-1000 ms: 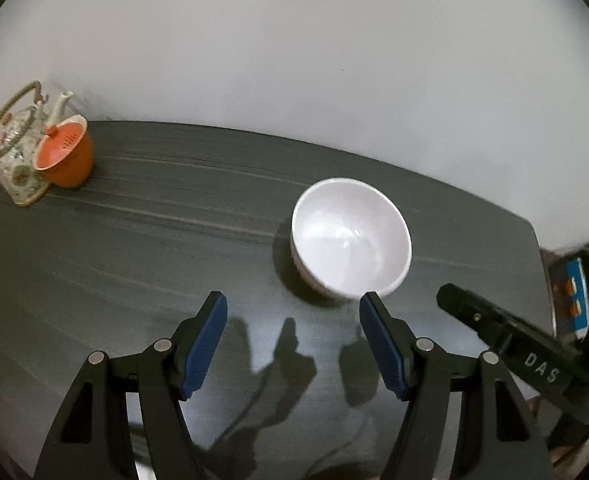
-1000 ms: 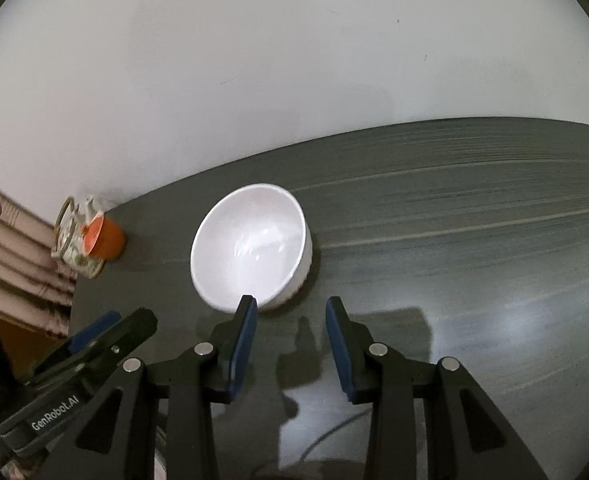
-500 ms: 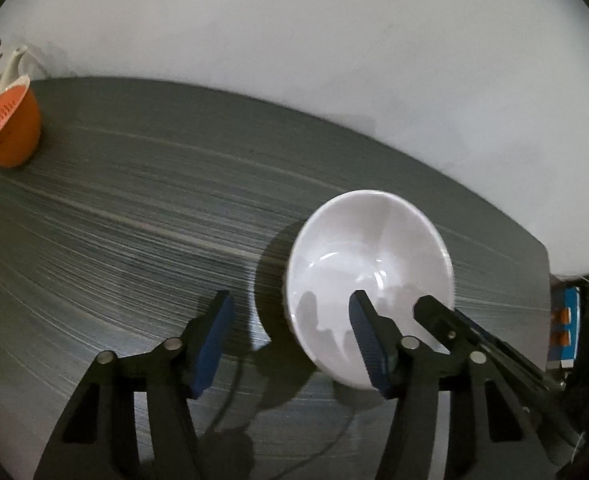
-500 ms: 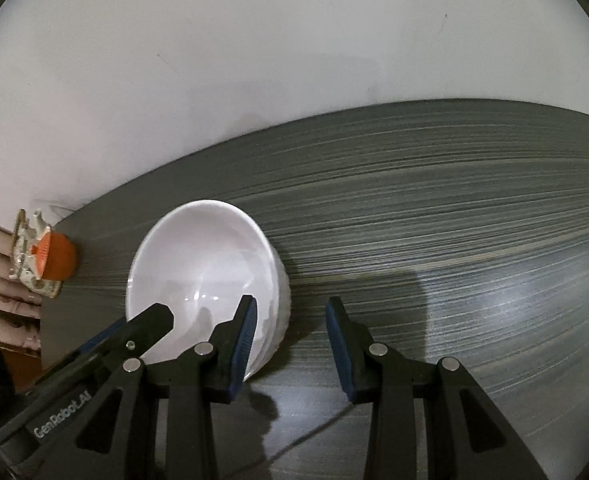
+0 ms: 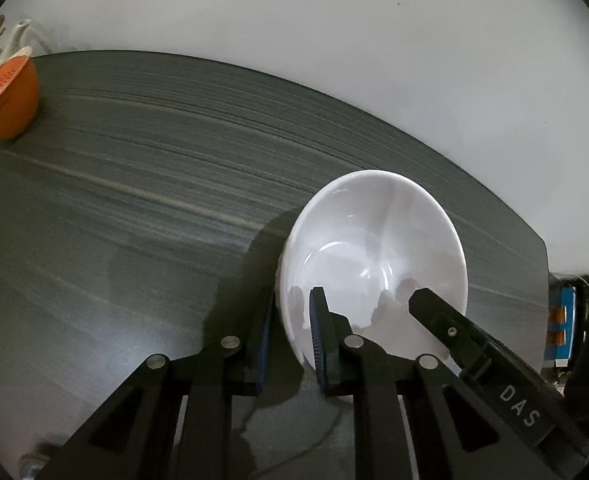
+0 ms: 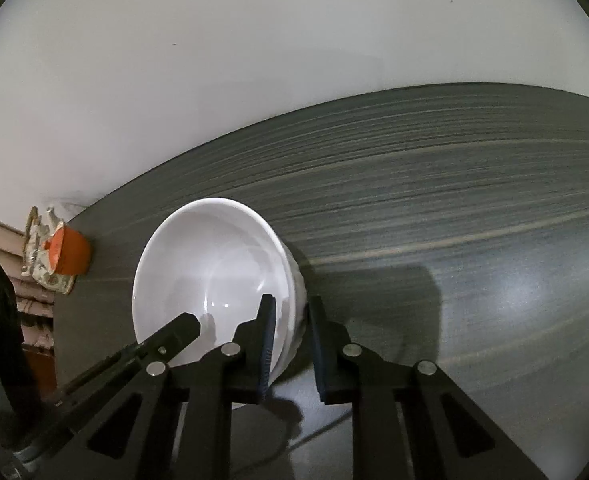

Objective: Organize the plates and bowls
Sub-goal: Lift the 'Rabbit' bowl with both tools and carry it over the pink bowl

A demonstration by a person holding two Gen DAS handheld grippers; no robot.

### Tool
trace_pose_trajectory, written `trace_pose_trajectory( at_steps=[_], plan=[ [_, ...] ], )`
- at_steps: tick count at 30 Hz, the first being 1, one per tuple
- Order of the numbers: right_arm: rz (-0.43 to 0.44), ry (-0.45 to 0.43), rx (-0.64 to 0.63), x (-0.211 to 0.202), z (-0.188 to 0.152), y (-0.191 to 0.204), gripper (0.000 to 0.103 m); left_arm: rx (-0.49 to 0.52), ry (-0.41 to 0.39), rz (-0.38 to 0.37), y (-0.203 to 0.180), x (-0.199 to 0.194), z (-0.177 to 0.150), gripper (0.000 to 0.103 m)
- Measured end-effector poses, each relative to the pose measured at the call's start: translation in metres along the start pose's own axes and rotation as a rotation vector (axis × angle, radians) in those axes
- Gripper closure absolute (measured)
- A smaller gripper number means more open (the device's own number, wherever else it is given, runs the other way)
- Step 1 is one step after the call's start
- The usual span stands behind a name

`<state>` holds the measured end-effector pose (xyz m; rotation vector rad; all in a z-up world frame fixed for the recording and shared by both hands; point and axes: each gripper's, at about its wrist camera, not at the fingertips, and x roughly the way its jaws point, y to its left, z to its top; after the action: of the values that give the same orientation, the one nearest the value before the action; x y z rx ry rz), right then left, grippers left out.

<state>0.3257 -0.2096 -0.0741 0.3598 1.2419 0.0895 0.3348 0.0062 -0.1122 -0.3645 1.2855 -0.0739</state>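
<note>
A white bowl (image 5: 374, 248) sits on the dark grey table (image 5: 134, 208). My left gripper (image 5: 292, 340) straddles the bowl's left rim, one blue pad inside and one outside, closed on the wall. My right gripper (image 6: 290, 346) straddles the bowl's (image 6: 210, 264) right rim the same way. Each gripper's finger shows in the other view, reaching into the bowl.
An orange strainer cup (image 5: 8, 98) and a patterned teapot (image 6: 40, 248) stand at the table's far left corner by the white wall. The table's right edge (image 5: 542, 264) lies just past the bowl, with a blue object (image 5: 564, 320) beyond it.
Both grippers moved forward to the bowl and closed on opposite sides of its rim. The left gripper went from wide open to narrow.
</note>
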Motion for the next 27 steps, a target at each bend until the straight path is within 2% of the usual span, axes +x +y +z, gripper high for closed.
trace_pose_trajectory(
  at_steps=[7,17,27],
  plan=[
    [0.024,-0.041,-0.031,-0.034,-0.021,0.027,0.086,0.024,-0.059,0.025,-0.004,-0.047,-0.019,0.088],
    [0.051,-0.121,-0.101,-0.108,-0.053,0.050,0.086,0.043,-0.152,0.042,-0.007,-0.132,-0.061,0.088],
    [0.067,-0.161,-0.128,-0.161,-0.090,0.054,0.086,0.066,-0.206,0.046,-0.015,-0.180,-0.096,0.088]
  ],
)
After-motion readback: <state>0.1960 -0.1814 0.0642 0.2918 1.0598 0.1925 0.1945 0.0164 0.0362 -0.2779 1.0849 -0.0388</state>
